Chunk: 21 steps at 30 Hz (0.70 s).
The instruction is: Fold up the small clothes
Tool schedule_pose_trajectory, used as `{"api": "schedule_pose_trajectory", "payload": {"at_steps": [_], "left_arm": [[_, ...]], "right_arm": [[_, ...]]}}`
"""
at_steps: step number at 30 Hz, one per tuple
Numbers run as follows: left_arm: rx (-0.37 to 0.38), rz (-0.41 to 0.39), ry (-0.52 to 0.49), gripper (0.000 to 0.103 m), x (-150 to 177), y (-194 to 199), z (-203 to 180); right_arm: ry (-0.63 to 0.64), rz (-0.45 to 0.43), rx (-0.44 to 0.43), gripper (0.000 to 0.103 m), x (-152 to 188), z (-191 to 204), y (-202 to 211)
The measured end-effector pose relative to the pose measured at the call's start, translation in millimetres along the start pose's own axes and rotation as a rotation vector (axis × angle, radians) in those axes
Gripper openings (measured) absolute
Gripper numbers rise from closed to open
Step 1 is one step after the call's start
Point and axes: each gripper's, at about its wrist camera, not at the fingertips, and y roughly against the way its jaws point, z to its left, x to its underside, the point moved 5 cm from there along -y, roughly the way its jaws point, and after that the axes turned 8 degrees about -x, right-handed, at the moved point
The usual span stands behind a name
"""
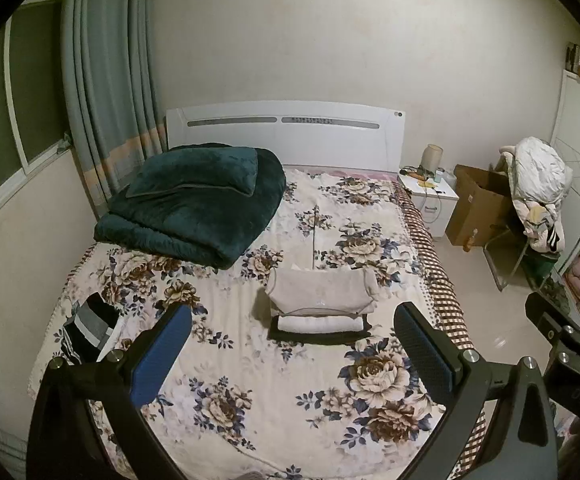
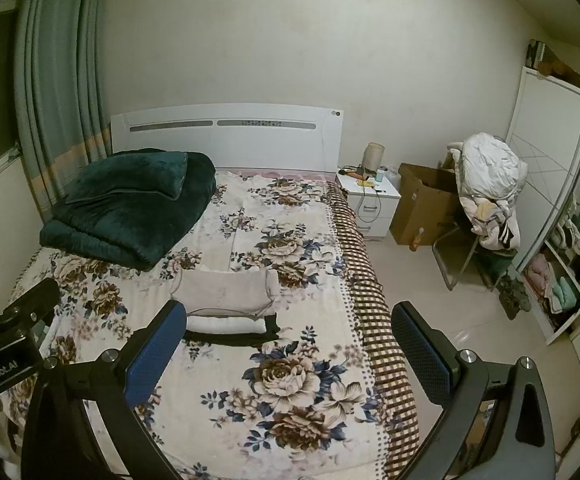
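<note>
A stack of folded small clothes (image 1: 320, 304) lies in the middle of the floral bed (image 1: 249, 380): a beige piece on top, a white one under it, a dark one at the bottom. It also shows in the right wrist view (image 2: 227, 304). A striped black, grey and white garment (image 1: 89, 330) lies unfolded at the bed's left edge. My left gripper (image 1: 292, 344) is open and empty, held above the bed short of the stack. My right gripper (image 2: 285, 340) is open and empty, beside the left one, its fingers straddling the stack's right end and the bed's checked border.
A folded dark green blanket (image 1: 193, 200) with a pillow lies at the bed's head on the left. A white nightstand (image 2: 370, 204), a cardboard box (image 2: 422, 204) and a chair piled with clothes (image 2: 490, 192) stand right of the bed. An open wardrobe (image 2: 562, 240) is at the far right.
</note>
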Motion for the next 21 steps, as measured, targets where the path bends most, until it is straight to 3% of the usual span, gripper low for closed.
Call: {"api": "schedule_pose_trajectory", "payload": {"at_steps": [21], "left_arm": [[-0.004, -0.01, -0.004, 0.103, -8.9, 6.2, 3.6]], "right_arm": [[-0.006, -0.001, -0.001, 0.103, 2.5, -0.1, 3.4]]}}
